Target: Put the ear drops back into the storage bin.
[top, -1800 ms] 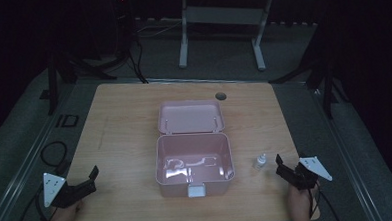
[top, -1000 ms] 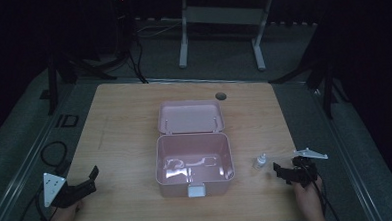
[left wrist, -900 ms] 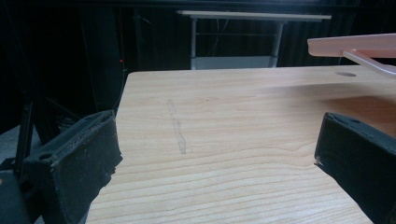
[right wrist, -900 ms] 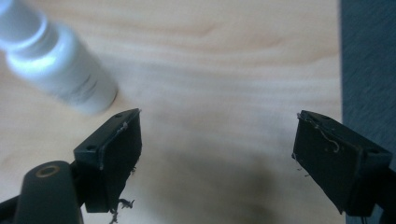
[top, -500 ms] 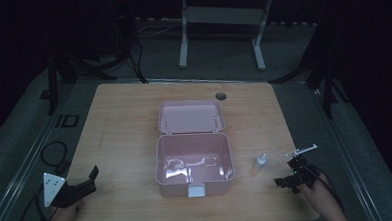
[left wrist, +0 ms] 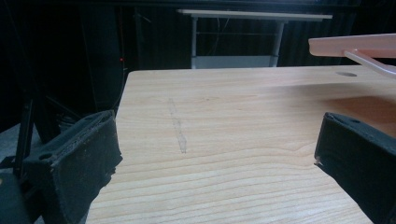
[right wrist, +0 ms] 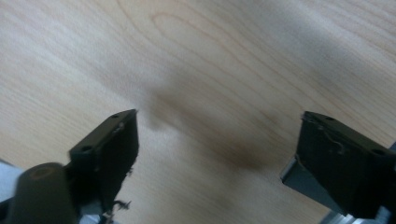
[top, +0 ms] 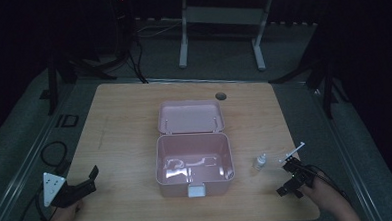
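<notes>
An open pink box (top: 193, 158) sits mid-table with its lid (top: 190, 115) laid back flat; its lid edge (left wrist: 355, 45) juts in at the upper right of the left gripper view. A small clear bottle (top: 260, 162) stands just right of the box. My left gripper (top: 89, 179) rests open at the front left corner, jaws wide over bare wood (left wrist: 219, 140). My right gripper (top: 286, 187) is at the front right, tipped downward, open; the right gripper view has both jaws spread over blurred wood grain (right wrist: 210, 93). Nothing lies between either pair of jaws.
The wooden table (top: 124, 123) has a round cable hole (top: 220, 96) behind the box. A faint grey streak (left wrist: 177, 126) marks the wood ahead of the left gripper. Dark floor, cables and a metal stand (top: 220, 19) lie beyond the far edge.
My right gripper has rolled over and tipped down toward the table, drifting slightly forward near the front right edge. The left gripper, box and bottle have stayed put.
</notes>
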{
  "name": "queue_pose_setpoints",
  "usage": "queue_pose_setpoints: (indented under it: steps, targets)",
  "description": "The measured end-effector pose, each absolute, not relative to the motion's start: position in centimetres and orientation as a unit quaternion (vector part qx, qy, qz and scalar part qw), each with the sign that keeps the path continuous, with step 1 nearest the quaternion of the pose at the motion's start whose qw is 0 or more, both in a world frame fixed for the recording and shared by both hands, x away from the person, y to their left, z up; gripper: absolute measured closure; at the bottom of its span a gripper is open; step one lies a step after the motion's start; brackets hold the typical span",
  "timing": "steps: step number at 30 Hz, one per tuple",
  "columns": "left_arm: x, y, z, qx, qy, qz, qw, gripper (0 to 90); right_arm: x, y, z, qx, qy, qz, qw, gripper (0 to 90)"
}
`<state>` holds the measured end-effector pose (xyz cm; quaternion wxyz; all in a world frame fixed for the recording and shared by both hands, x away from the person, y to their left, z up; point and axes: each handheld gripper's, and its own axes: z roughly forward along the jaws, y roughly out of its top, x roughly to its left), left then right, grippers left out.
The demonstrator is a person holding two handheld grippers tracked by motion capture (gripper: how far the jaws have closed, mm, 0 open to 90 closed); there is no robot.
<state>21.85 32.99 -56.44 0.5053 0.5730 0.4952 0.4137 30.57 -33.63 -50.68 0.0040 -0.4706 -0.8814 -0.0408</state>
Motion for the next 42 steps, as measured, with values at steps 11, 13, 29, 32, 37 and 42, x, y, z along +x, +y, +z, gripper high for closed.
queue_pose_setpoints:
  steps: [11,13,29,32,37,42]
  targets:
    - [21.8,33.0,-56.5,0.573,0.494,0.414,0.506,0.4,31.9,-33.0,-50.1,-0.459,-0.887,-0.034,0.038,10.9]
    - [21.8,33.0,-56.5,0.573,0.494,0.415,0.506,0.4,32.3,-32.9,-49.9,-0.460,-0.886,-0.047,0.040,10.9]
    - [21.8,33.0,-56.5,0.573,0.494,0.415,0.506,0.4,35.0,-30.3,-50.3,-0.434,-0.901,-0.013,0.025,13.5]
    - [21.8,33.0,-56.4,0.573,0.494,0.414,0.506,0.4,35.5,-29.7,-50.4,-0.426,-0.904,-0.004,0.026,13.1]
    - [21.8,33.0,-56.4,0.574,0.494,0.414,0.506,0.4,36.6,-28.8,-50.3,-0.420,-0.907,0.004,0.028,13.3]
    - [21.9,33.0,-56.4,0.574,0.494,0.413,0.506,0.4,37.5,-27.7,-50.0,-0.411,-0.911,-0.001,0.033,14.3]
